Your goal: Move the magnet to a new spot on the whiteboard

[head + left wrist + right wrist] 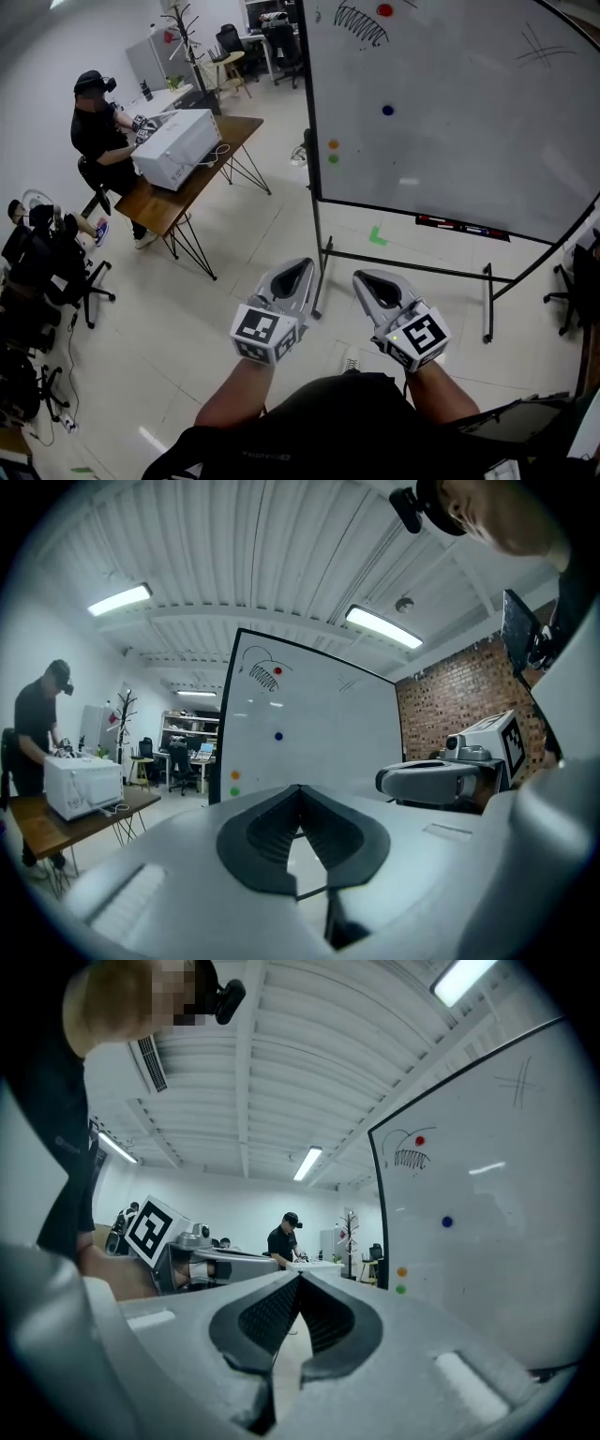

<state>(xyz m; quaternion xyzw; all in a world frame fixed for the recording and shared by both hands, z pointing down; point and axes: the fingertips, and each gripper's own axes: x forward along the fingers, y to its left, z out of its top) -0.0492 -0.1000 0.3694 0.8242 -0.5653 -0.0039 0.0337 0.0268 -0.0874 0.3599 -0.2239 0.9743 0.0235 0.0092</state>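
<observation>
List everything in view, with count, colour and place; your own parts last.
whiteboard: one, white, black stand, right
red magnet: one, top of board
blue magnet: one, mid-board
orange magnet: one, near board's left edge
green magnet: one, just below the orange
table: one, wooden, left
appliance: one, white, on the table
seated person: one, black clothes, at the table
tape mark: one, green, floor under board
left claw: one, grey, shut, empty
right claw: one, grey, shut, empty

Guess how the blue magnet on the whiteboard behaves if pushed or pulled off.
Blue magnet looks like a small round disc: probably light and rigid. It clings to the upright whiteboard, so a push likely slides it. Its low profile may be hard to pinch.
</observation>
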